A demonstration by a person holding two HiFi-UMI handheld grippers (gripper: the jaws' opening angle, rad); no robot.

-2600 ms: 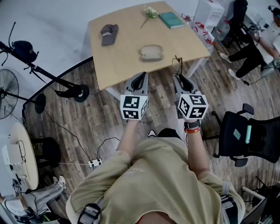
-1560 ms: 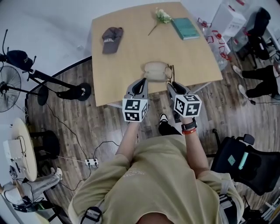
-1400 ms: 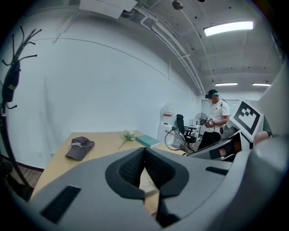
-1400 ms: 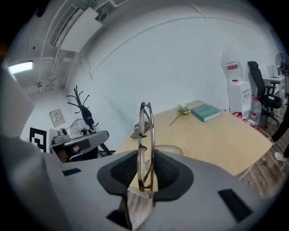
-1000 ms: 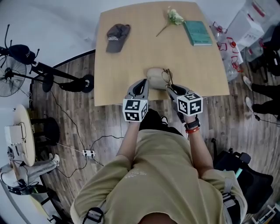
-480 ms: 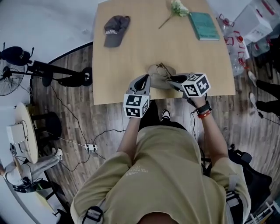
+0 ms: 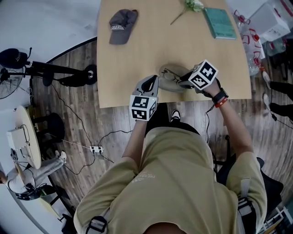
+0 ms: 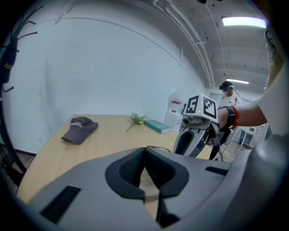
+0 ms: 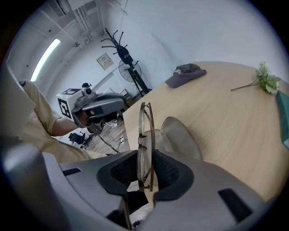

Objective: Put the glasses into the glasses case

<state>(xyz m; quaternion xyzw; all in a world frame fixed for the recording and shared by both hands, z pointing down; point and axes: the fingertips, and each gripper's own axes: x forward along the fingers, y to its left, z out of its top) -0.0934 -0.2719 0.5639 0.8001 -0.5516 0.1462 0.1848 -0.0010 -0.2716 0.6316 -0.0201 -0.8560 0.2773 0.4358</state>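
My right gripper (image 9: pixel 145 159) is shut on the thin-framed glasses (image 9: pixel 145 124), held edge-on and sticking out past the pads. In the head view the glasses (image 7: pixel 169 72) hang just over the beige glasses case (image 7: pixel 170 82) near the table's front edge, with the right gripper (image 7: pixel 184 81) to the case's right. The case (image 9: pixel 180 135) lies open right under the lenses. My left gripper (image 7: pixel 151 83) sits at the case's left, over the table edge. Its jaws (image 8: pixel 144 151) meet at the tips with nothing between them.
On the wooden table (image 7: pixel 137 59) a grey cap (image 7: pixel 122 20) lies at the far left, a flower (image 7: pixel 192 5) and a teal book (image 7: pixel 219 23) at the far right. A fan stand (image 7: pixel 50 73) stands on the floor to the left. A person (image 8: pixel 228 92) is beyond the table.
The person walked up to the table. My right gripper rolled and sank with the glasses until they hung over the case. My left gripper came down beside the case's left end.
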